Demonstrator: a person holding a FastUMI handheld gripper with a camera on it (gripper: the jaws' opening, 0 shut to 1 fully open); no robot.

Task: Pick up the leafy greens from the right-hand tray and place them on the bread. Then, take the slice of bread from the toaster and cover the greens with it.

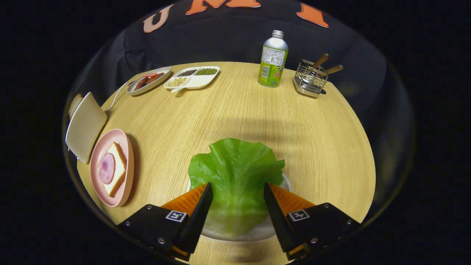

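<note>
Green lettuce leaf; pink plate; pale wood-grain surface; green-and-white bottle with silver cap.

The lettuce leaf lies on a white tray at the lower middle of the frame, on the bench. The claw stands spread, one finger at each side of the leaf, which lies between them. At the lower left a plate carries a bread slice with a ham round on it. Just above it, at the left edge, stands the toaster with a slice in it. At the upper left lie an oval dish and, to its right, a divided tray. At the upper right a bottle stands left of a wire rack.
</note>
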